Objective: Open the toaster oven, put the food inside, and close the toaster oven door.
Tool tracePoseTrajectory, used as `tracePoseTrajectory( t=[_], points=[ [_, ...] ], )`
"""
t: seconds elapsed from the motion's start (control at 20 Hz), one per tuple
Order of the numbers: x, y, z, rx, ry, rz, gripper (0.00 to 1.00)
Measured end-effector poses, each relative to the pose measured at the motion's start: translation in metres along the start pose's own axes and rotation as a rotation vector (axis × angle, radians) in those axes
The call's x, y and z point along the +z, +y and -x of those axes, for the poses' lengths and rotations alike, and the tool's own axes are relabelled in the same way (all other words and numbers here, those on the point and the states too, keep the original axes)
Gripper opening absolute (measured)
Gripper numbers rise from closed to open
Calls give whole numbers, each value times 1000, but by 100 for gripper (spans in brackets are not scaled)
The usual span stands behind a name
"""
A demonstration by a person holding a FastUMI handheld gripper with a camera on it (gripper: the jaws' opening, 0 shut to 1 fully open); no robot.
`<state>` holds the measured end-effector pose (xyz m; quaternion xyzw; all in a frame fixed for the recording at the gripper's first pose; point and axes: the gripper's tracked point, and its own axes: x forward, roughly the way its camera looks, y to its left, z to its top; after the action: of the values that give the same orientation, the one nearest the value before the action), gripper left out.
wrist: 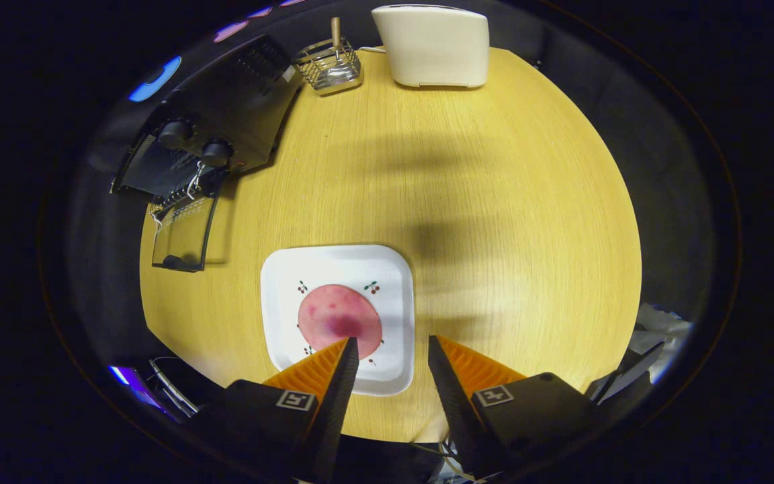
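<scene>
Plate (400, 282) holds pink food slice (338, 317) | oven (216, 134) door (184, 232) lies open on bench (494, 202) | tool (392, 344) spread, empty, left finger over slice's near edge

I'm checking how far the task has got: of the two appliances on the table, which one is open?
The black toaster oven, beside the wire basket: its glass door hangs down open. The cream toaster has no door. The gripper jaws are apart.
</scene>
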<state>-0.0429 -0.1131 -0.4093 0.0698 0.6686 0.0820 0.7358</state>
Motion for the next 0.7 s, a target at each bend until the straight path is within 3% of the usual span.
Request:
tracePoseTrajectory(
  t=[0.05, 0.55, 0.65, 0.7],
  points=[
    [0, -1, -3, 1, 12, 1, 65],
    [-1, -10, -25, -29, 51, 33, 65],
    [0, -9, -28, -3, 46, -31, 28],
    [1, -9, -26, 1, 44, -50, 31]
  ],
)
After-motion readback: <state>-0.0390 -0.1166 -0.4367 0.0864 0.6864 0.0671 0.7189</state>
